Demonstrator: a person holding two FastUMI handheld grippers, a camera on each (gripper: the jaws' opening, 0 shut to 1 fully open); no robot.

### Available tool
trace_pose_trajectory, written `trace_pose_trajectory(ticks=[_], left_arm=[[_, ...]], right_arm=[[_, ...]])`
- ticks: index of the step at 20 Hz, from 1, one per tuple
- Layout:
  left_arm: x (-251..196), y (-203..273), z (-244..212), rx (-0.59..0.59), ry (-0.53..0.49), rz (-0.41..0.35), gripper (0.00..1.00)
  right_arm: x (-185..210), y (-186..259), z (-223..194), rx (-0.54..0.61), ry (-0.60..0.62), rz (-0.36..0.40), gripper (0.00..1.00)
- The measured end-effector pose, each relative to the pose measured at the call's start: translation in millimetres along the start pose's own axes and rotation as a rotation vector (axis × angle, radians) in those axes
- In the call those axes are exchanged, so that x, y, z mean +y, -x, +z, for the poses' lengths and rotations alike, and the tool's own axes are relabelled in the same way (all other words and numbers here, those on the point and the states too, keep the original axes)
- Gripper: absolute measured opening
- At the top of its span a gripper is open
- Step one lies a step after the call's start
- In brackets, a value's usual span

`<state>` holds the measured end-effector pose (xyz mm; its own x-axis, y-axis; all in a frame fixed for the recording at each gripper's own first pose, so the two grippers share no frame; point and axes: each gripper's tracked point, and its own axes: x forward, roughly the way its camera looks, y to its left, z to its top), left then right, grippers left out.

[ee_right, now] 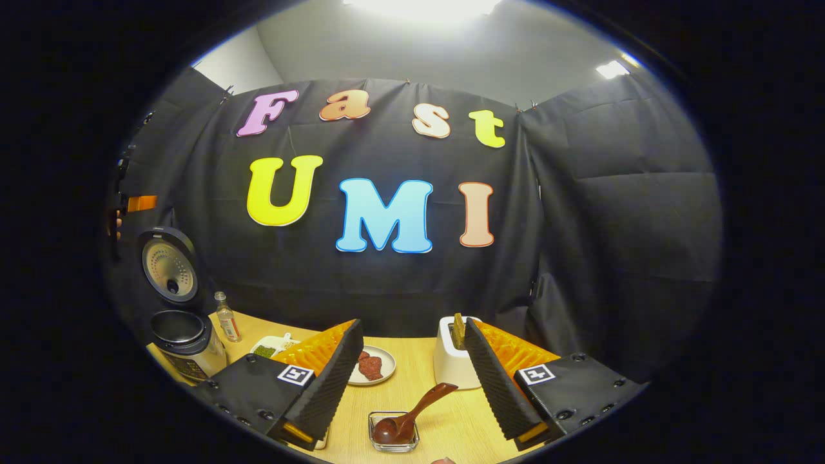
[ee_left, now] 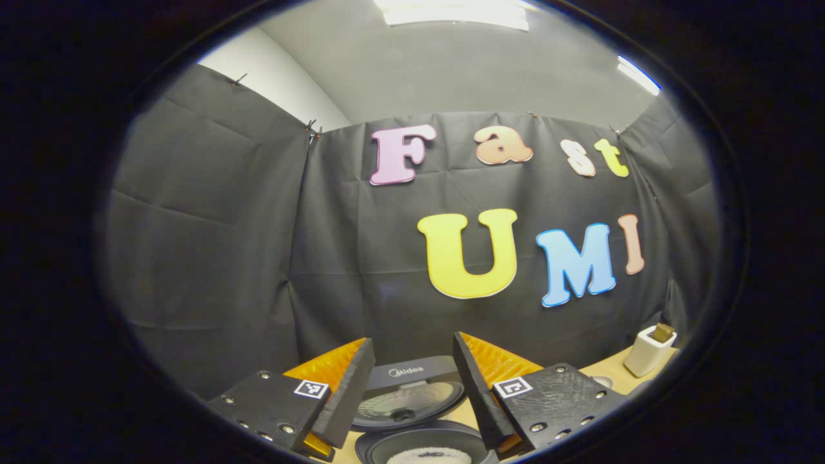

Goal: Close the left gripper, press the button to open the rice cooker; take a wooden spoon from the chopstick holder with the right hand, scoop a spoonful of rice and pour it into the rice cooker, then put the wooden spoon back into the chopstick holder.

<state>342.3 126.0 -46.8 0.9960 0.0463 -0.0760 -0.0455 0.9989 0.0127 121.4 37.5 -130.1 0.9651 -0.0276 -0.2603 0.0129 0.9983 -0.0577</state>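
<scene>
Both grippers stand with their fingers spread wide and nothing between them. Left gripper (ee_left: pixel 412 386), in the left gripper view, hovers just above the rice cooker (ee_left: pixel 419 444), whose lid (ee_left: pixel 409 403) is swung up and back; the inner pot lies open below, with white rice (ee_left: pixel 420 456) visible at its bottom, and neither finger touches the cooker. Right gripper (ee_right: pixel 412 380), in the right gripper view, hangs above the wooden table (ee_right: pixel 464 425), its fingers flanking but not touching the wooden spoon (ee_right: pixel 409 415). Spoon bowl rests in a small square glass dish (ee_right: pixel 393 433) near the front edge of the table; the long axis of the spoon runs obliquely, with the handle rising up and to the right, its tip pointing toward the white chopstick holder (ee_right: pixel 451 364) just behind the dish. A wooden utensil top protrudes from that holder. Left of the dish, a round plate (ee_right: pixel 372 365) carries dark red food; farther left stand a small clear bottle (ee_right: pixel 227 317) and the open rice cooker (ee_right: pixel 184 345), its lid (ee_right: pixel 169 265) upright. The chopstick holder (ee_left: pixel 648 351) also appears right of the cooker in the left gripper view.
</scene>
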Motion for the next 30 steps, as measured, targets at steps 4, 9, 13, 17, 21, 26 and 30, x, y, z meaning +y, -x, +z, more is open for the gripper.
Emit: trace_pose_trajectory(ticks=[4,9,13,17,21,26,30], left_arm=[[10.0,-48.9,-39.2,0.076,-0.008,0.024,0.77],[18.9,-72.0,-66.0,0.098,0.020,0.055,0.81],[9.3,-58.1,-66.9,0.109,0.026,0.068,0.80],[2.7,-29.7,-72.3,0.113,0.064,0.061,0.81],[-14.2,1.8,-84.9,0.141,0.069,0.051,0.81],[-35.9,45.0,-106.5,0.180,0.075,0.020,0.81],[-47.1,71.4,-128.3,0.219,0.097,0.014,0.81]], right_arm=[[2.4,0.8,-3.3,0.013,-0.021,-0.012,1.00],[0.9,0.8,-5.0,0.031,-0.001,-0.018,1.00],[1.7,0.7,-4.4,0.033,-0.005,-0.013,1.00],[3.2,2.1,-6.3,0.037,0.008,0.017,1.00],[-0.2,7.0,-4.6,0.036,0.008,0.048,1.00],[-9.2,16.8,2.0,0.020,0.004,0.078,1.00],[-17.3,25.5,2.3,0.017,0.005,0.096,0.97]])
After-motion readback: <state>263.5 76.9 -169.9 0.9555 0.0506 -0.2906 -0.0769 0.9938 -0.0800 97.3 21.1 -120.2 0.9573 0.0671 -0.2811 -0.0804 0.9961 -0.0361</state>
